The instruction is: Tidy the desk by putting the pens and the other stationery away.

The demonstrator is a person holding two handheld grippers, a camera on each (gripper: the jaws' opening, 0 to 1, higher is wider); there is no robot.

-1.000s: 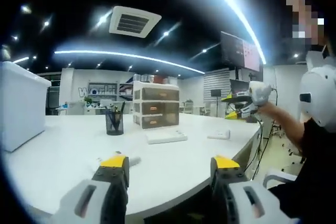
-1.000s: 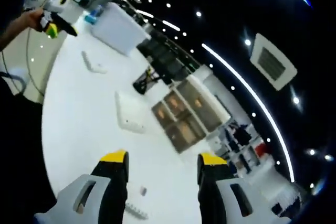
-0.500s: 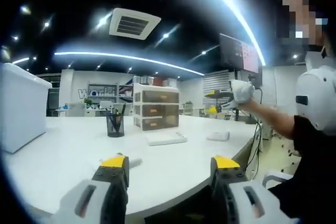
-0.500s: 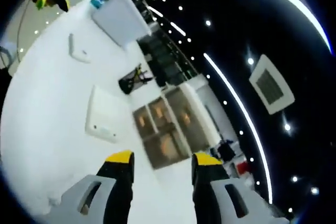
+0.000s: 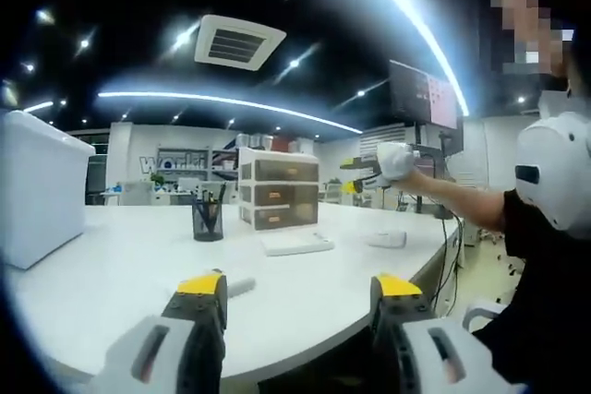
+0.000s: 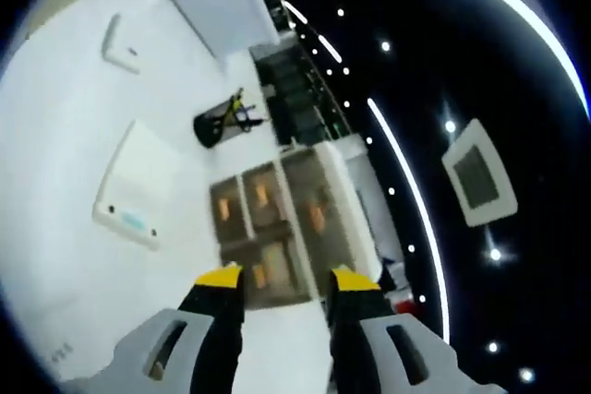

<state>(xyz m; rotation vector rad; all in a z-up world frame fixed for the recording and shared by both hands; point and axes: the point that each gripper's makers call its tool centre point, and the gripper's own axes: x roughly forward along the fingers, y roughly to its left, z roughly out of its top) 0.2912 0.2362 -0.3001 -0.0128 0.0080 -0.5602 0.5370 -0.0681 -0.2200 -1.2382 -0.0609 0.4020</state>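
Note:
In the left gripper view my left gripper (image 5: 300, 288) hovers low over the white desk (image 5: 111, 274), open with nothing between its jaws. A short white item (image 5: 237, 284) lies just past its left jaw. Further off stand a black mesh pen cup (image 5: 207, 220) with pens, a small drawer unit (image 5: 279, 193), a flat white pad (image 5: 295, 244) and a small white piece (image 5: 386, 240). A person's hand holds my right gripper (image 5: 352, 175) up beside the drawers. In the right gripper view my right gripper (image 6: 286, 279) is open and faces the drawer unit (image 6: 277, 228), with the pen cup (image 6: 222, 122) and pad (image 6: 138, 186) beyond.
A large white box (image 5: 37, 186) stands at the desk's left end, also seen as the white box (image 6: 231, 2) far off. A white bar-shaped item (image 6: 120, 39) lies on the desk near it. The person (image 5: 545, 228) stands at the desk's right edge, by a chair.
The right gripper has swung left and closer to the drawer unit, which now sits just above its jaws; those jaws stand slightly closer together. The left gripper has barely moved.

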